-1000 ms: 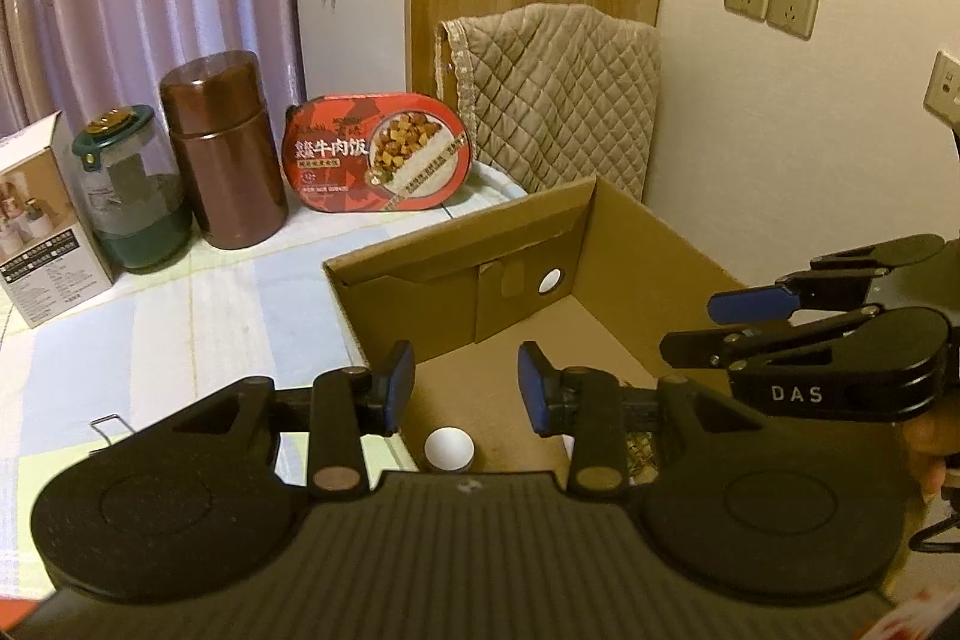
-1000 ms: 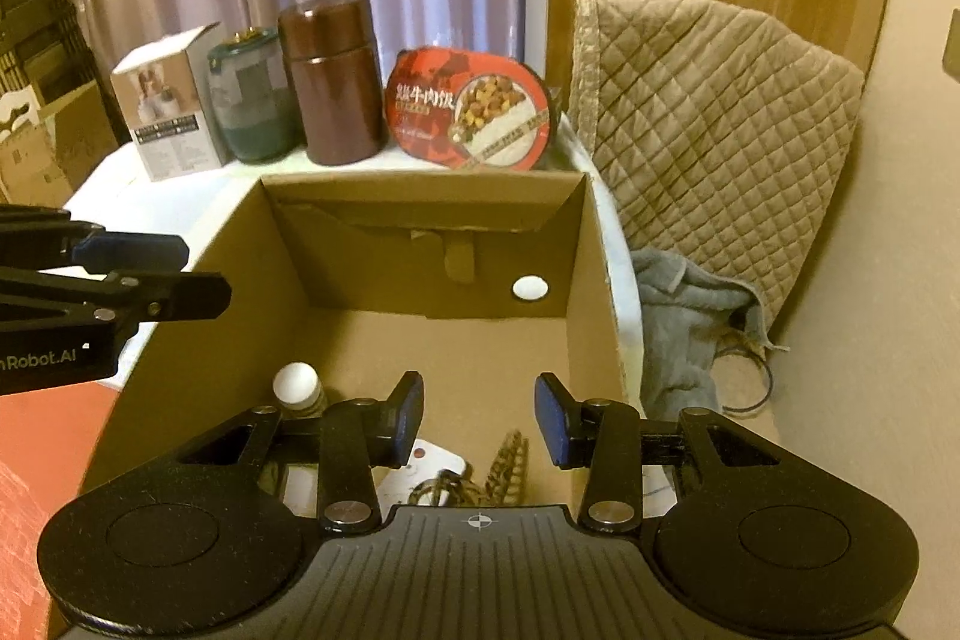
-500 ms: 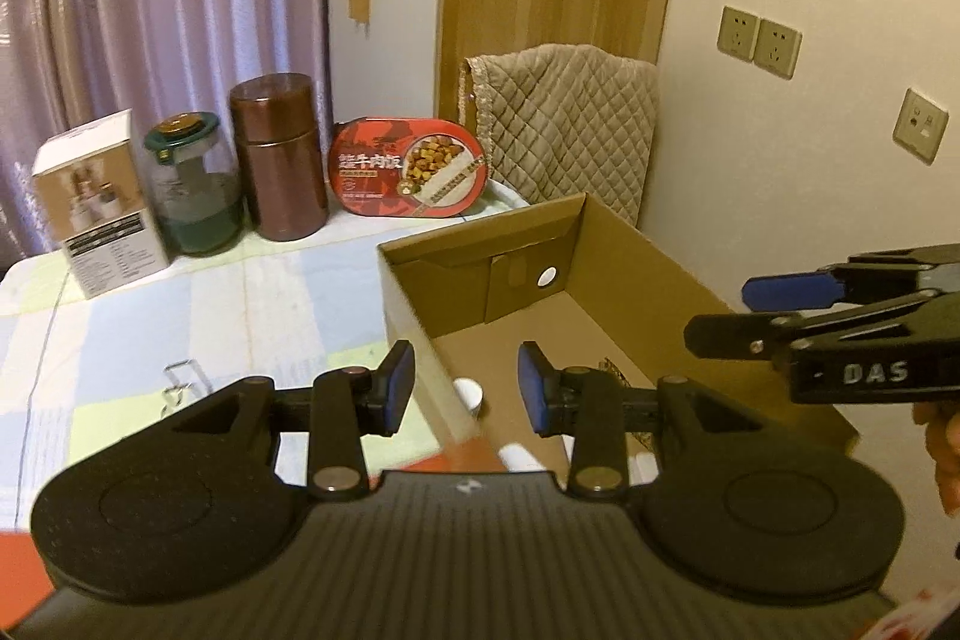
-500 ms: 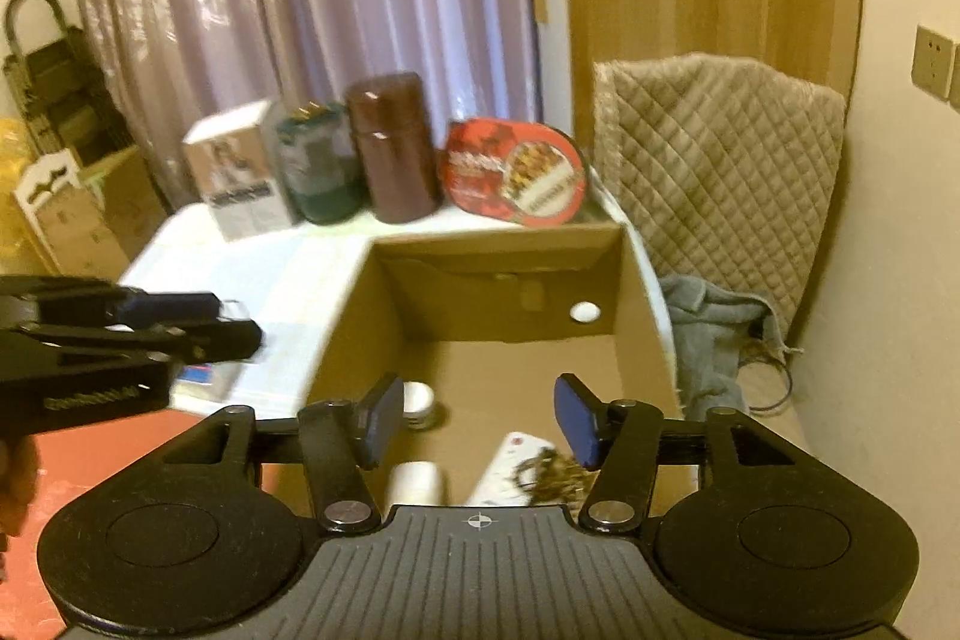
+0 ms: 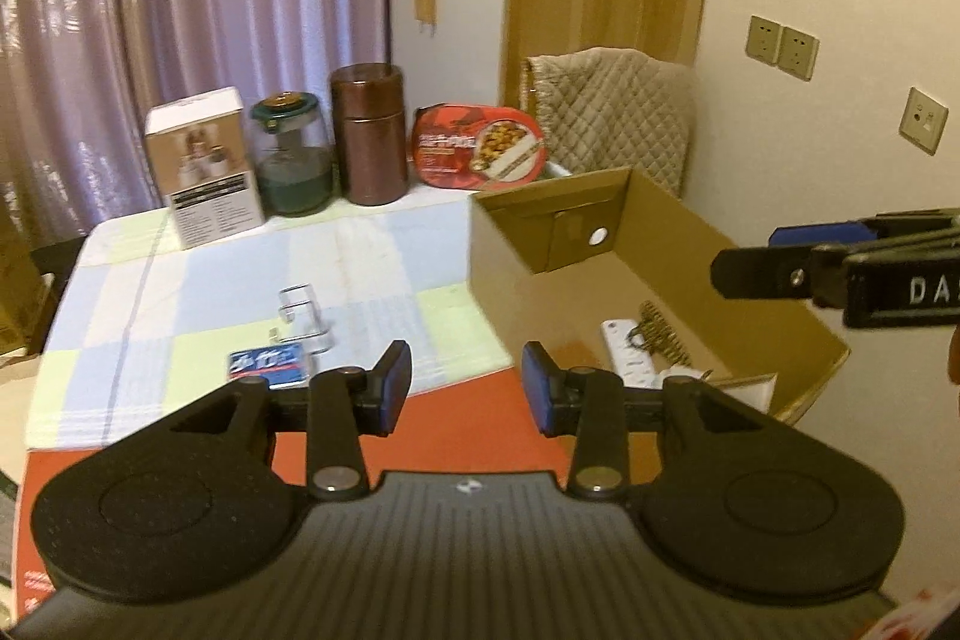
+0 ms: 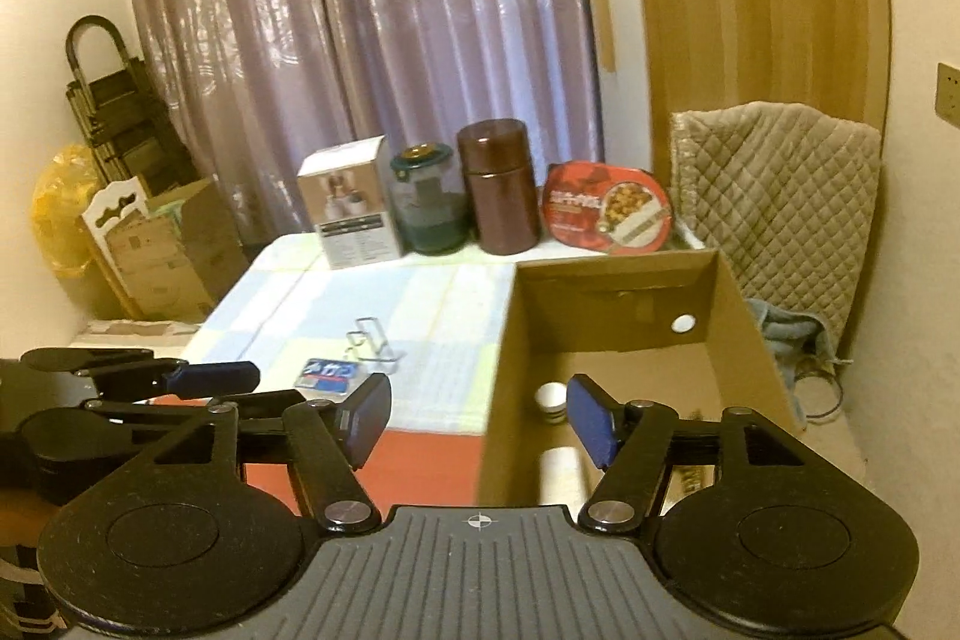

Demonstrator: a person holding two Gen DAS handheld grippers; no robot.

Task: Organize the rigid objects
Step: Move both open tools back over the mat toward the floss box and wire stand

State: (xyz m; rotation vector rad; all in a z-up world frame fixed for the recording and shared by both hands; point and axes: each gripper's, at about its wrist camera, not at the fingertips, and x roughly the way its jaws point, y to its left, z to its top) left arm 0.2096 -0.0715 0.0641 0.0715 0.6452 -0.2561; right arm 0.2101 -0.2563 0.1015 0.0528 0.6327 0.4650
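An open cardboard box (image 5: pixel 672 226) (image 6: pixel 606 292) stands on the right of the table. It holds a white power strip (image 5: pixel 621 349), a brown chain-like piece (image 5: pixel 660 334) and small white cups (image 6: pixel 552 394). On the checked tablecloth to its left lie a wire hook (image 5: pixel 303 310) (image 6: pixel 372 346) and a blue packet (image 5: pixel 267 364) (image 6: pixel 330 373). My left gripper (image 5: pixel 467 382) hovers over the table's near edge, its jaws opening with nothing between them. My right gripper (image 6: pixel 480 418) hangs above the box's near left corner, its jaws also opening and empty.
Along the back of the table stand a white carton (image 5: pixel 204 166), a green-lidded glass jar (image 5: pixel 291 160), a brown canister (image 5: pixel 369 133) and a red meal tray (image 5: pixel 480 148). A quilted cover (image 6: pixel 774 184) hangs behind the box. A red sheet (image 5: pixel 468 430) lies at the near edge.
Both grippers have drawn back and risen away from the box, so more of the table shows. The right jaws have spread much wider; the left jaws only slightly.
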